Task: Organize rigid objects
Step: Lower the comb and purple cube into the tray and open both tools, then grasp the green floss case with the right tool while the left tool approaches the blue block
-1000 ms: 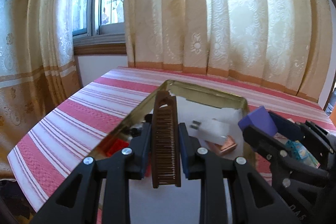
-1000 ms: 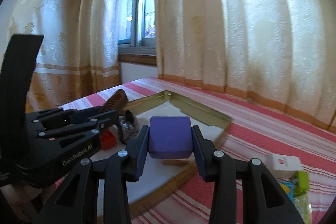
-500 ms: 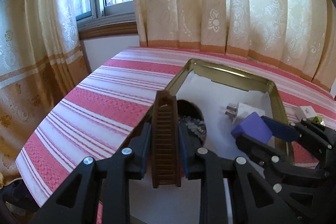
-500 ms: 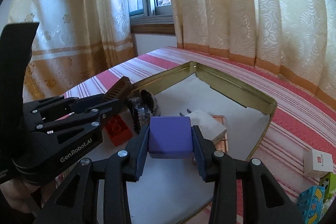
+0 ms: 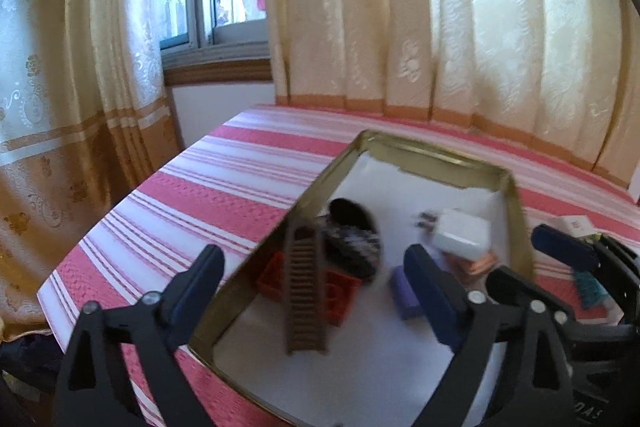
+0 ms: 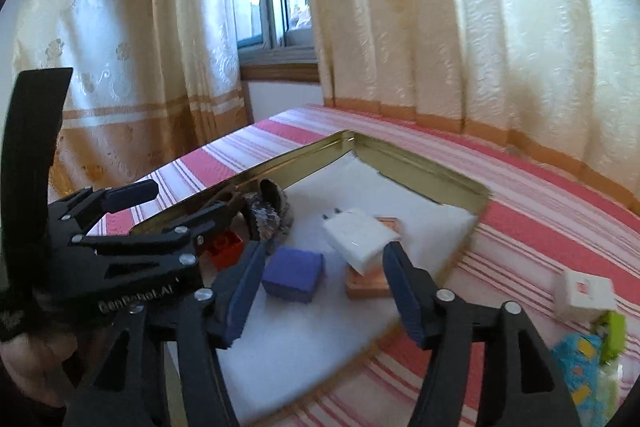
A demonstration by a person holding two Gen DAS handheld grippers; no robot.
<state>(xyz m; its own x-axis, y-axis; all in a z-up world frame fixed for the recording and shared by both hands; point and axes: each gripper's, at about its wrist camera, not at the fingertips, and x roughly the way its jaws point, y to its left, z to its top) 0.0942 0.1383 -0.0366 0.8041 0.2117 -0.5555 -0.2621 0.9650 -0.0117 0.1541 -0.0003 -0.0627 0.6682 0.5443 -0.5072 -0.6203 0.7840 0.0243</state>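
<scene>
Left wrist view shows our left claw (image 5: 316,291) spread wide with nothing between its pads, hanging over the near end of the gold-rimmed tray (image 5: 516,211). We use that tray as our landmark. It sits on the red-and-white striped worktop (image 5: 224,187) and is lined in white. Inside it, the brown comb (image 5: 303,297) lies along the tray's left side, its far end over the red brick (image 5: 340,297). A dark brush (image 5: 354,239) sits just beyond them. The purple block (image 5: 402,293) lies near the tray's middle, and the white charger (image 5: 462,233) rests toward the far right corner, partly on top of a copper-coloured piece (image 5: 482,265).

From the right wrist view, our right claw (image 6: 322,285) is likewise spread apart and empty, over the tray's right half. The purple block (image 6: 293,275) rests on the lining just ahead of its left pad, apart from it. Outside the tray's right rim, on the worktop, we see a small white box (image 6: 584,293) and a blue and green packet (image 6: 588,359).
</scene>
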